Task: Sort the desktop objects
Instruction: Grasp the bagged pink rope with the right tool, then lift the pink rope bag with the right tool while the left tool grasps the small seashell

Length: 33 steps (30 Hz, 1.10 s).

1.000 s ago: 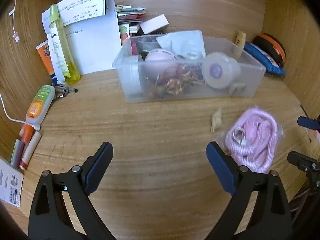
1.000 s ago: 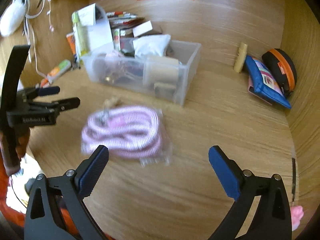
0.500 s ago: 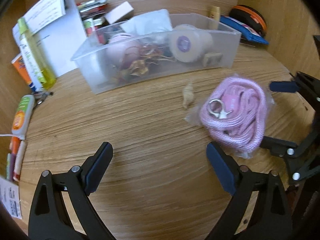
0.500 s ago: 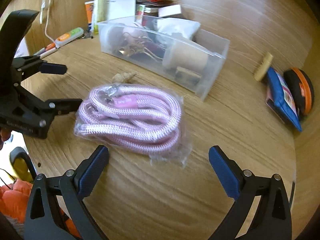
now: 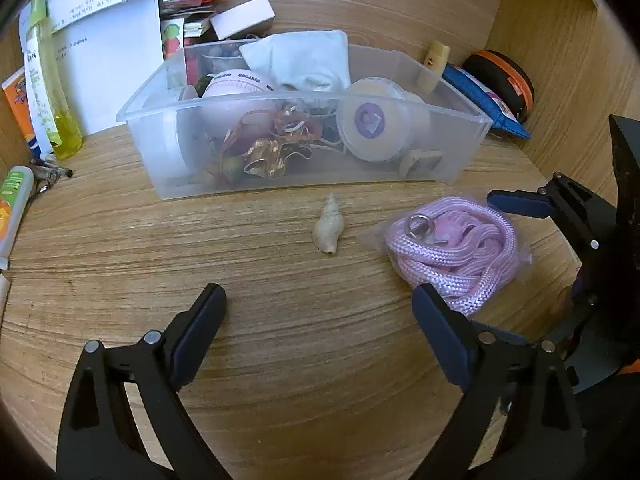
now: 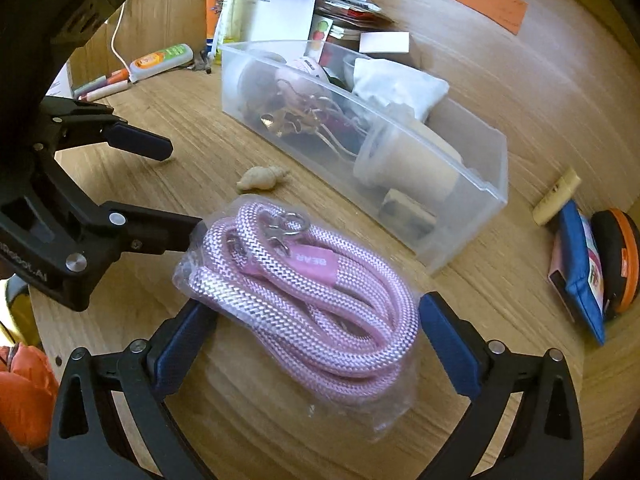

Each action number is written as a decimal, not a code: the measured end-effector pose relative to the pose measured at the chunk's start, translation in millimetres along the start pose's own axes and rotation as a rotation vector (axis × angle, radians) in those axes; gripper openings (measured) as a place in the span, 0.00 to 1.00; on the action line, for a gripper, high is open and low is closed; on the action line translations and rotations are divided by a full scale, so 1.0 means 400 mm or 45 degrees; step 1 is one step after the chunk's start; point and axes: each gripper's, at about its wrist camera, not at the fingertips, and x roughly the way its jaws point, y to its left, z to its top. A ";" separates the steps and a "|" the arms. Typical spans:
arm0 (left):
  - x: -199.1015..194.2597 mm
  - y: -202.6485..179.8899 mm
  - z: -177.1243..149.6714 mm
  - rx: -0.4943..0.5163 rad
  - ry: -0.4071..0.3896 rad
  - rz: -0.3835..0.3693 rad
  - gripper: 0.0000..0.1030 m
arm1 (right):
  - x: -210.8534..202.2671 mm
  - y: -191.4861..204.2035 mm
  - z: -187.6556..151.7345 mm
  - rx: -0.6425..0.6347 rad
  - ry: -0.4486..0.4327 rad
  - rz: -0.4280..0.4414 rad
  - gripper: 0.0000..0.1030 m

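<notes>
A pink rope lanyard in a clear bag [image 6: 304, 280] lies on the wooden desk; it also shows in the left wrist view [image 5: 456, 244]. My right gripper [image 6: 308, 336] is open with its jaws on either side of the bag, close to it. A small beige shell [image 5: 329, 229] lies in front of the clear plastic bin [image 5: 460, 160], and shows in the right wrist view [image 6: 262, 178]. My left gripper [image 5: 316, 328] is open and empty above bare desk, short of the shell. The bin [image 6: 472, 200] holds several items.
A yellow bottle [image 5: 48, 92], papers and tubes [image 5: 12, 204] stand at the left. A blue pouch [image 5: 488, 100] and orange-black case [image 5: 504, 80] lie at the right back. A cork-like stopper [image 6: 556, 198] lies beside the bin.
My right gripper has moved forward and down until its jaws flank the bagged lanyard. My left gripper has swung so the shell sits ahead of it. Both stayed open.
</notes>
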 end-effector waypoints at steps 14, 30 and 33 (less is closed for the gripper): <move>-0.058 0.013 0.030 -0.004 -0.121 -0.073 0.87 | 0.007 -0.029 0.018 0.008 -0.014 -0.102 0.51; 0.038 -0.018 0.067 0.098 -0.051 0.054 0.50 | -0.111 -0.110 -0.014 0.321 -0.206 0.100 0.42; 0.060 -0.034 0.075 0.117 -0.027 0.054 0.39 | -0.134 -0.131 -0.010 0.369 -0.244 0.110 0.42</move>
